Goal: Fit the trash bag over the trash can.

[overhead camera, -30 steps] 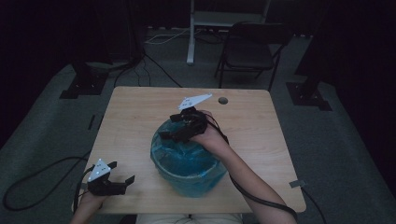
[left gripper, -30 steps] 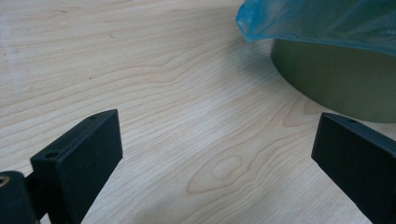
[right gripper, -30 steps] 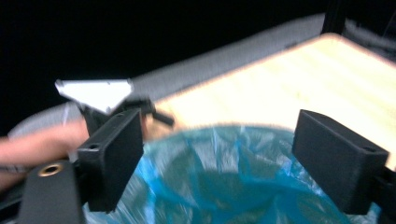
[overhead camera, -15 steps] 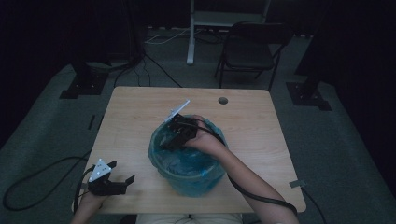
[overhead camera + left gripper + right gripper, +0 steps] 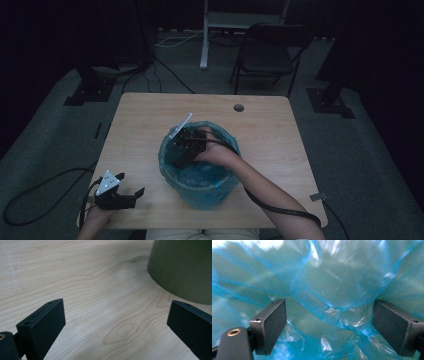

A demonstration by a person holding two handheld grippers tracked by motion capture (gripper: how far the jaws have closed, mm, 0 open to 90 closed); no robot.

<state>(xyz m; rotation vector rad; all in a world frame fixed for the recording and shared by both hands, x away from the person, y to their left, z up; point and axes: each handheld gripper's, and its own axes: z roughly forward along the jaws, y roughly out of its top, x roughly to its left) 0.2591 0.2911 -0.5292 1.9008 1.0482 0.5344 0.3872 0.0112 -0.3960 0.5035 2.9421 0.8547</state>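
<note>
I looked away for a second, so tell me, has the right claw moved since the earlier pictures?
Yes. The right claw has gone from above the far rim of the blue plastic-lined round bin down into it, nearer the person, away from the table's dark hole.

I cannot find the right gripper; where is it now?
In the high view, the right gripper is inside the bin lined with the blue bag, at the table's centre.

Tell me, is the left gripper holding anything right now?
No, the left gripper has its jaws wide apart over the bare wooden table, with nothing between them.
</note>
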